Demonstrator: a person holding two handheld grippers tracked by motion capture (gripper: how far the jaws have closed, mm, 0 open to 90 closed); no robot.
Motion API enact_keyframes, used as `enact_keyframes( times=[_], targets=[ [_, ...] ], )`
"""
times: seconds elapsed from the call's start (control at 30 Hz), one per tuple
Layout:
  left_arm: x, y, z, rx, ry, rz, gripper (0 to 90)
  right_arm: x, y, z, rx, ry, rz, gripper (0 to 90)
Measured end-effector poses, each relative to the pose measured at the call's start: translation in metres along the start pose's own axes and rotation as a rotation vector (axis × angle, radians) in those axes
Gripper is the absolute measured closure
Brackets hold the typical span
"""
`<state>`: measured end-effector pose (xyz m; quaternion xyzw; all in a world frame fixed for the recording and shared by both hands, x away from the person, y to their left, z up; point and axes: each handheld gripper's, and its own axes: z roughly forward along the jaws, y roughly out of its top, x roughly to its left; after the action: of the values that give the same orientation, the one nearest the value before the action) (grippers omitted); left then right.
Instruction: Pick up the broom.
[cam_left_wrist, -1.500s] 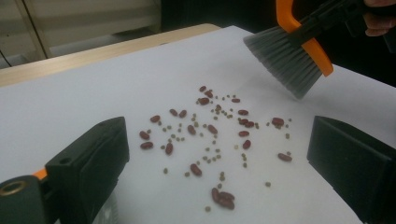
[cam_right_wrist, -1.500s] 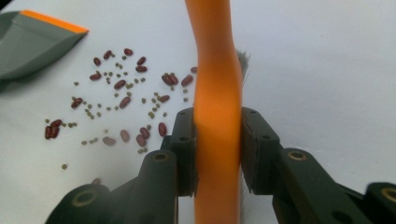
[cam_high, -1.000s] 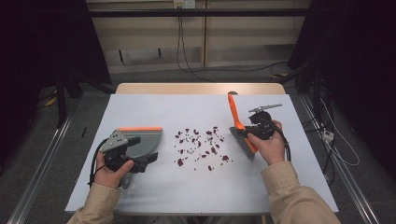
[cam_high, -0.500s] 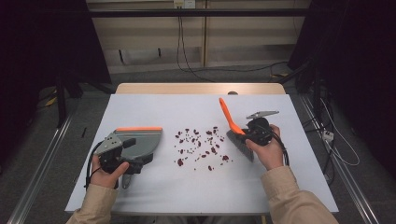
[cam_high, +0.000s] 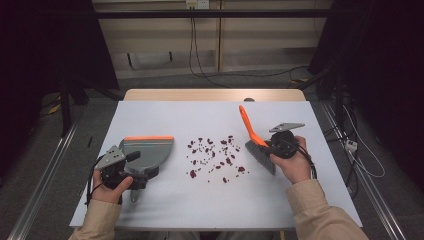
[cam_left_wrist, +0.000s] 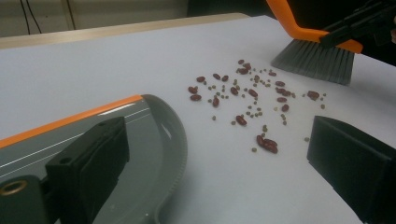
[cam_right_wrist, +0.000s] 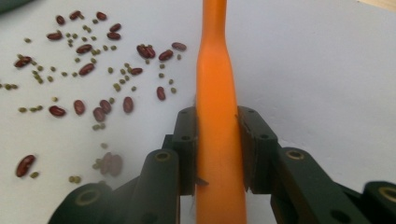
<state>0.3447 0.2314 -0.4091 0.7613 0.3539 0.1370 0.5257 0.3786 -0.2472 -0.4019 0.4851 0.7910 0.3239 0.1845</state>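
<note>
1. Dustpan (cam_high: 146, 152), grey with an orange front edge, lies flat on the left of the white surface (cam_high: 165, 115). The left hand-held gripper (cam_high: 131, 172) sits at its rear; in the left gripper view its jaws stand wide, one over the pan and the other out over bare surface, and whether they grip the pan I cannot tell.
2. Beans (cam_high: 214, 156), dark red with small green ones among them, lie scattered mid-surface between pan and brush.
3. Brush (cam_high: 257, 145), with its orange handle tilted up and grey bristles just right of the beans, is clamped at the handle by the right hand-held gripper (cam_high: 272, 148).
4. Compared with a second ago, the brush is lower and nearer the beans; the dustpan has not moved.
</note>
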Motion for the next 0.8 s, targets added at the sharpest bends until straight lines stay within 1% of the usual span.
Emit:
enact_keyframes(
  times=[0.07,0.1,0.13,0.23,0.27,0.3,0.33,0.37,0.4,0.43,0.47,0.5,0.53,0.6,0.63,0.7,0.8],
  targets=[
    [0.000,0.000,0.000,0.004,-0.003,0.003,5.4,0.000,0.000,0.002,-0.004,-0.009,0.012,70.6],
    [0.000,-0.001,0.000,0.005,-0.001,0.004,5.4,-0.001,-0.001,0.003,-0.004,-0.026,-0.004,70.7],
    [0.000,-0.001,0.001,0.006,0.000,0.006,5.4,-0.001,-0.001,0.003,-0.006,-0.034,0.014,70.9],
    [0.000,0.000,0.002,0.005,-0.003,0.005,5.4,-0.001,0.001,0.003,-0.018,-0.009,0.049,71.7],
    [0.000,0.000,0.002,0.005,-0.005,0.005,5.4,0.000,0.001,0.003,-0.044,-0.016,0.032,71.7],
    [-0.001,0.000,0.002,0.004,-0.005,0.006,5.5,0.000,0.001,0.004,-0.065,-0.028,0.030,71.8],
    [-0.001,0.000,0.003,0.006,-0.005,0.006,5.5,-0.002,0.003,0.004,-0.084,-0.022,0.043,71.8],
    [-0.001,0.000,0.003,0.004,-0.006,0.005,5.5,-0.003,0.004,0.005,-0.109,-0.005,0.063,71.8],
    [0.000,0.000,0.002,0.005,-0.007,0.006,5.5,-0.005,0.007,0.006,-0.123,0.005,0.081,71.8],
    [0.000,0.000,0.002,0.006,-0.007,0.004,5.5,-0.006,0.010,0.007,-0.132,-0.001,0.079,71.8],
    [0.000,0.000,0.002,0.003,-0.008,0.004,5.5,-0.006,0.013,0.008,-0.142,-0.013,0.059,71.8],
    [0.000,-0.001,0.002,0.002,-0.005,0.002,5.5,-0.006,0.016,0.010,-0.149,-0.019,0.056,71.8],
    [0.000,-0.001,0.002,0.005,-0.006,0.004,5.5,-0.007,0.019,0.012,-0.149,-0.015,0.059,71.8],
    [0.000,-0.001,0.003,0.008,-0.006,0.004,5.5,-0.008,0.025,0.018,-0.158,-0.014,0.043,71.8],
    [0.000,-0.001,0.003,0.009,-0.008,0.005,5.5,-0.008,0.028,0.021,-0.152,-0.014,0.039,71.8],
    [0.000,0.000,0.004,0.009,-0.012,0.005,5.5,-0.006,0.034,0.029,-0.152,-0.010,0.005,71.8],
    [0.000,0.000,0.005,0.010,-0.014,0.003,5.5,-0.001,0.040,0.040,-0.147,-0.024,-0.033,71.8]
  ],
)
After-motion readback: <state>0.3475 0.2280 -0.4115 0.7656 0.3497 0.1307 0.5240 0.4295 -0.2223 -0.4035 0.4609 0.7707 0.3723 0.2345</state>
